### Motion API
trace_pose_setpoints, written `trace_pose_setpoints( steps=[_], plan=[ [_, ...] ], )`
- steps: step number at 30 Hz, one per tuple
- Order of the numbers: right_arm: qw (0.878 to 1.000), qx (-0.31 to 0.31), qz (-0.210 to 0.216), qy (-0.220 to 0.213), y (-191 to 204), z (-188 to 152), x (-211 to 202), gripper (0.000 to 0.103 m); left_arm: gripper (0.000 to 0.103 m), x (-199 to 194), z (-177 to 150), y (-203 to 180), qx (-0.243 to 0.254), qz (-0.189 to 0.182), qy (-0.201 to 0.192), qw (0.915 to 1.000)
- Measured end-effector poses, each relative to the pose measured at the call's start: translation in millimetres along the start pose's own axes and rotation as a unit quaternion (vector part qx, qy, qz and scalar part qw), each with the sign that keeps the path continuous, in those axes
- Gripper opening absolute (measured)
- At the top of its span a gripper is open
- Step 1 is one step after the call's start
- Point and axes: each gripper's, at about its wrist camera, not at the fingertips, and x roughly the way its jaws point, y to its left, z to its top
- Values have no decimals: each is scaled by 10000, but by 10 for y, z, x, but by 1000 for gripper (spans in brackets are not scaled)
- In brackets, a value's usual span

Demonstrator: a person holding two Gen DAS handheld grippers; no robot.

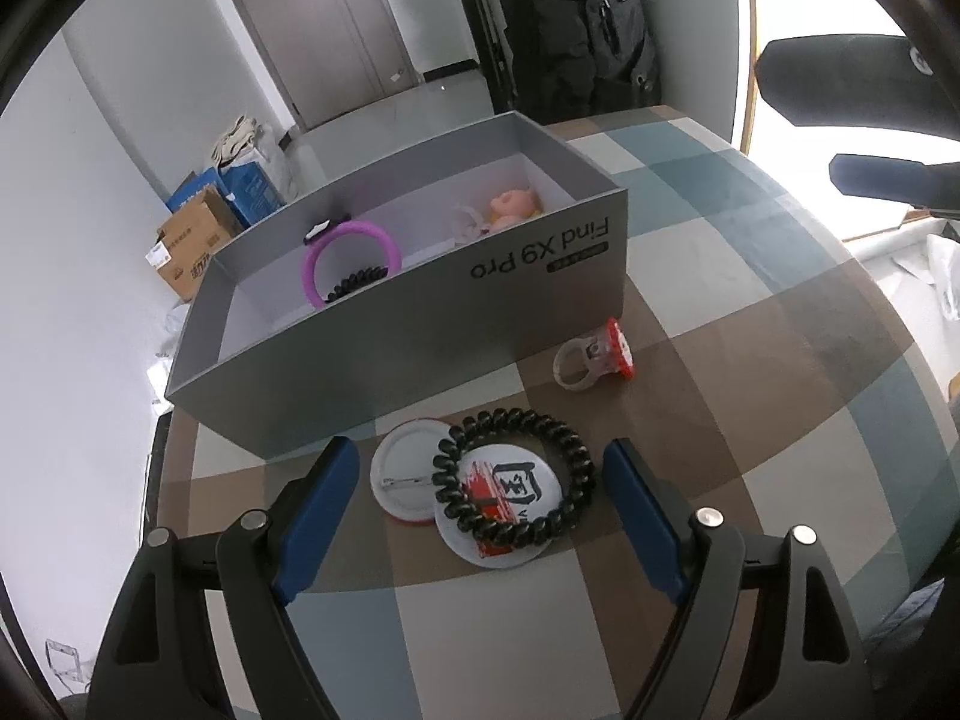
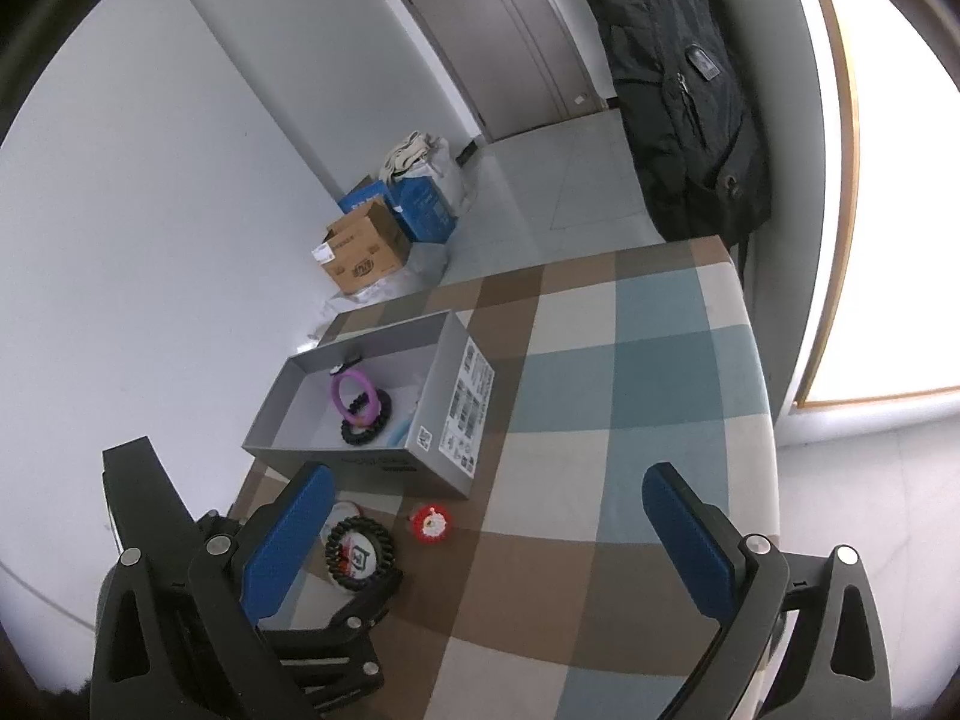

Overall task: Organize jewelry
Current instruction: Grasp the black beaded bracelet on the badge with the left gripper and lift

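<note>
The black coil bracelet (image 1: 515,477) lies on two badges (image 1: 480,498) at six o'clock from the grey box (image 1: 420,324) — the left gripper (image 1: 480,498) straddles it, jaws apart, holding nothing, probably for picking; the right gripper (image 2: 486,534) is wide, empty.

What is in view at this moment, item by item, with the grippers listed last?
box: one, grey, open, on the checked tablecloth
bangle: one, purple, inside the box
coil hair tie in box: one, black, beside the bangle
pink figure: one, far end of the box
coil hair tie: one, black, lying on the printed badge
badges: two, white, overlapping, in front of the box
red ring: one, red and pale, right of the badges
backpack: one, black, past the table
left gripper: blue pads, open around the tie
right gripper: blue pads, open
</note>
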Motion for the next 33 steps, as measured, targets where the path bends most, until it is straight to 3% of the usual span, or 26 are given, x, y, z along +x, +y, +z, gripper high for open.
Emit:
trace_pose_setpoints(
  steps=[1, 3, 7, 14, 22, 33],
  plan=[
    [10000, -2, -2, -1, -2, -1, -2, 103, 60, 3, 5, 2, 1, -106, 11, 9999],
    [10000, 6, -3, 3, -4, -2, 1, 103, 50, -4, 1, -17, 63, -262, 23, 9996],
    [10000, 37, -22, 41, -13, -13, 5, 103, 43, -24, -6, -14, 106, -352, 9, 9993],
    [9999, 67, -96, 72, -31, -42, 16, 103, 41, -65, 37, 121, -358, -907, -7, 9952],
    [9997, 57, -128, 193, -22, -84, 73, 103, 41, -118, 64, 277, -989, -1433, -90, 9847],
    [9993, -136, -21, 345, 70, -166, 184, 103, 41, -296, 140, 598, -1760, -1785, -475, 9669]
  ],
)
